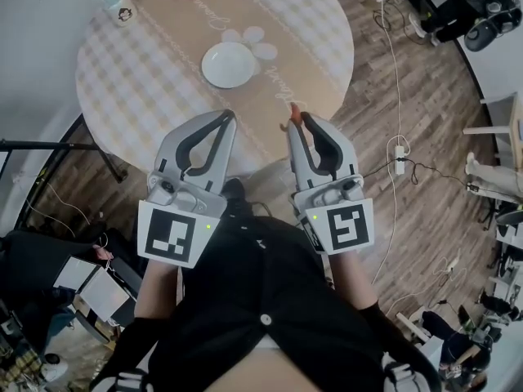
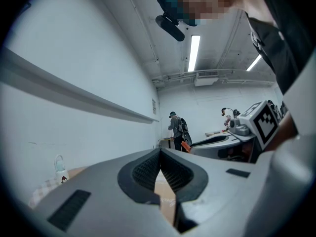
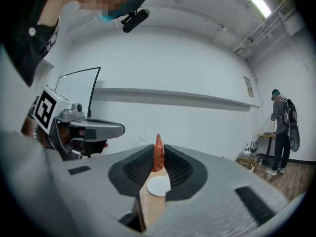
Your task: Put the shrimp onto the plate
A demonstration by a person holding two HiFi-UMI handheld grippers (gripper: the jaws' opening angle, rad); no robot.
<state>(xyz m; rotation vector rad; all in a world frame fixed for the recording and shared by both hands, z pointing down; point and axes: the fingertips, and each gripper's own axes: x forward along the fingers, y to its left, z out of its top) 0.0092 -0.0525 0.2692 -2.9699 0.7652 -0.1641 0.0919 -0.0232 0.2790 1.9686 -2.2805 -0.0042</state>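
An orange-red shrimp (image 1: 293, 114) sticks up from the tips of my right gripper (image 1: 297, 122), which is shut on it above the near edge of the round table (image 1: 147, 64). The right gripper view shows the shrimp (image 3: 158, 153) pinched between the dark pads, with the white plate (image 3: 159, 186) seen below through the jaws. The plate (image 1: 229, 64) is empty and sits mid-table on the brown runner. My left gripper (image 1: 228, 116) hangs beside the right one, shut with nothing in it; in its own view the left gripper (image 2: 160, 157) shows pads meeting at the tip.
A small white cup (image 1: 119, 5) with a dark figure stands at the table's far left. Cables and a power strip (image 1: 400, 155) lie on the wooden floor to the right. A person (image 2: 177, 130) stands far off by a bench.
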